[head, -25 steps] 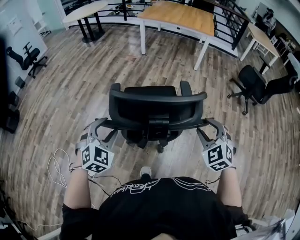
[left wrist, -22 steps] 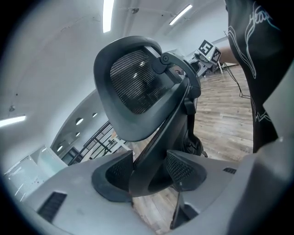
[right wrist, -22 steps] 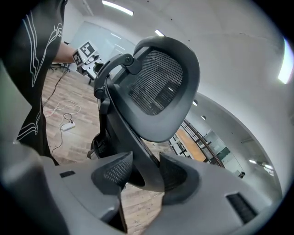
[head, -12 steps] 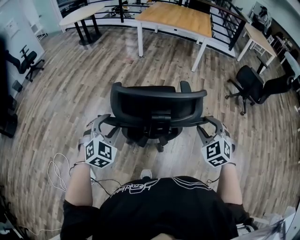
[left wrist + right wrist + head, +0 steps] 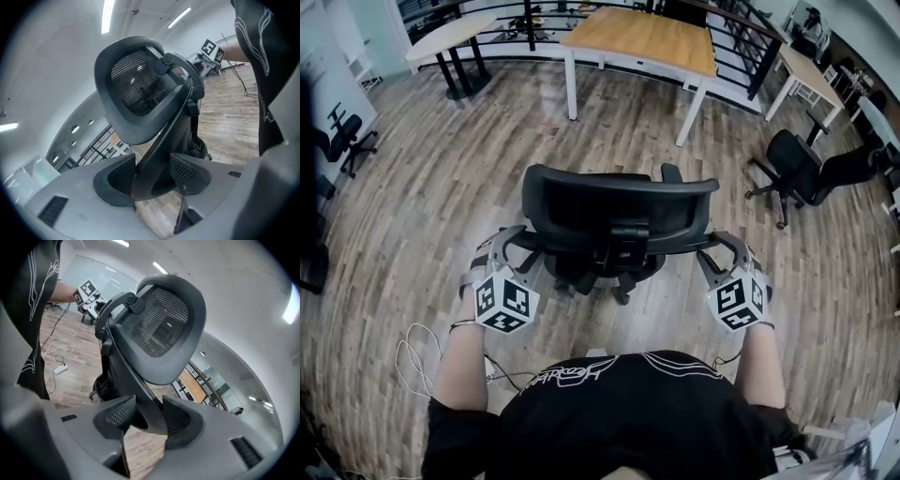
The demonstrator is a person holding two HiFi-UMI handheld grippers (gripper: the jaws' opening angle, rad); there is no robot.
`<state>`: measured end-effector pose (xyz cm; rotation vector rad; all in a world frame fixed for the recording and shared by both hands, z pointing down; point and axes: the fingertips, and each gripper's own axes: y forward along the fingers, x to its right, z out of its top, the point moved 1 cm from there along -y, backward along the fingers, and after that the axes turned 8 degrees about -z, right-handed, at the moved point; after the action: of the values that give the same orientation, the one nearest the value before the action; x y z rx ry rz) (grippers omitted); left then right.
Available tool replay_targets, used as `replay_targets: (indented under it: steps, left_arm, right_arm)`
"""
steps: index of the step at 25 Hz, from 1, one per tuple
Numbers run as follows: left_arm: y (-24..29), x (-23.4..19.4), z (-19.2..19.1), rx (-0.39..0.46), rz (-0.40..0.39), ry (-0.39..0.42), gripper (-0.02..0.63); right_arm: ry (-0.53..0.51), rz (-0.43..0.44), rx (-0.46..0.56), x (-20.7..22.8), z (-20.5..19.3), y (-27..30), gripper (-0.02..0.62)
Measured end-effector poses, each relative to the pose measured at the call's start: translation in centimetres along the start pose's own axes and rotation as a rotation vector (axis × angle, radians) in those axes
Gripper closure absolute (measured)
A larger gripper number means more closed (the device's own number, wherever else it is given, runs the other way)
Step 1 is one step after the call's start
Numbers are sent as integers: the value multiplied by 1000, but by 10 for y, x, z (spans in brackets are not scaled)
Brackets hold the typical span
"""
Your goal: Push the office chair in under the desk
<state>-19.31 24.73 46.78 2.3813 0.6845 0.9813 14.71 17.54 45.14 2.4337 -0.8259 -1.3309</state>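
Note:
A black mesh-backed office chair stands on the wood floor with its back toward me. The wooden-topped desk on white legs is well beyond it. My left gripper is shut on the left arm of the chair's back frame, which sits between its pads under the backrest. On the other side, my right gripper is shut on the right arm of the frame, below the backrest. Each gripper's marker cube faces me.
A second black chair stands at the right, and another chair is at the far left. A pale table on black legs is at the back left, and a black railing runs behind the desk. White cable lies by my left arm.
The chair and both grippers have moved forward a little toward the desk, and the floor has slid back under them. My shoe below the chair has gone out of sight. Both grips hold as before.

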Motion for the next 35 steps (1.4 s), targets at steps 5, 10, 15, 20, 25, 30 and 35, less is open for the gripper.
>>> replay_targets:
  steps: [5, 10, 15, 20, 25, 30, 35]
  left_arm:
    - [18, -22, -2, 17, -19, 10, 377]
    - [34, -40, -3, 17, -26, 21, 377]
    - [48, -54, 0, 33, -22, 16, 376]
    - [63, -70, 0, 19, -19, 6, 373]
    - [97, -122, 16, 35, -16, 8, 370]
    - [119, -139, 18, 32, -23, 12, 370]
    - [135, -136, 13, 35, -17, 15, 370]
  right_arm:
    - [13, -35, -11, 6, 5, 19, 390]
    - [24, -49, -24, 11, 9, 32, 390]
    - [27, -68, -29, 20, 11, 44, 390]
    - [45, -62, -15, 28, 16, 59, 390]
    - [45, -55, -25, 68, 31, 101, 390]
    - [61, -70, -24, 80, 32, 123, 390]
    - [58, -61, -16, 72, 20, 134, 390]
